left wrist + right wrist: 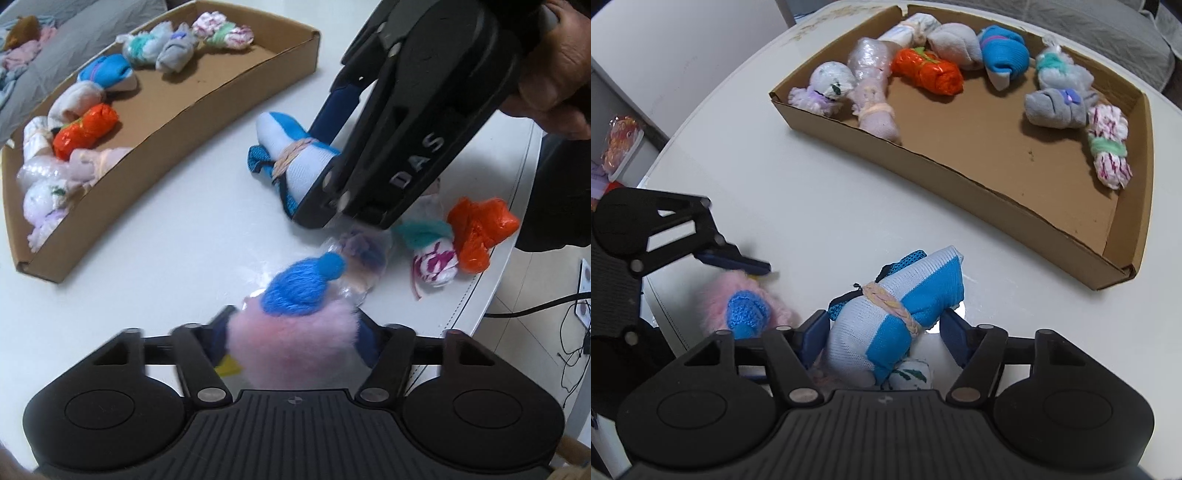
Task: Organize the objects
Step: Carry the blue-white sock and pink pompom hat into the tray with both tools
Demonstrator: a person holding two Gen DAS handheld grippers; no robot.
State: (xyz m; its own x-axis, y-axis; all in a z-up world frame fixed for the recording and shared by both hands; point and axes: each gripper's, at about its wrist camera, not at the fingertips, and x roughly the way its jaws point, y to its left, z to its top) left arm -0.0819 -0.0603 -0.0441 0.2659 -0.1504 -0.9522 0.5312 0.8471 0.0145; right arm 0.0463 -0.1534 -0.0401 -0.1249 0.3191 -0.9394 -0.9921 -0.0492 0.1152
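Note:
My left gripper (295, 343) is shut on a fluffy pink sock roll with a blue tip (295, 325), just above the white table (184, 229). The same roll shows in the right wrist view (746, 302). My right gripper (886, 332) straddles a white and blue sock roll tied with a band (894, 317); its fingers stand a little apart from it on the right side. That roll also shows in the left wrist view (291, 155). A cardboard tray (960, 177) holds several sock rolls along its far side.
Loose on the table by the right edge lie an orange roll (480, 232), a white and purple roll with a teal band (432, 254) and a clear-wrapped roll (365, 254). The table edge (491, 280) runs close on the right. Bedding lies beyond the tray.

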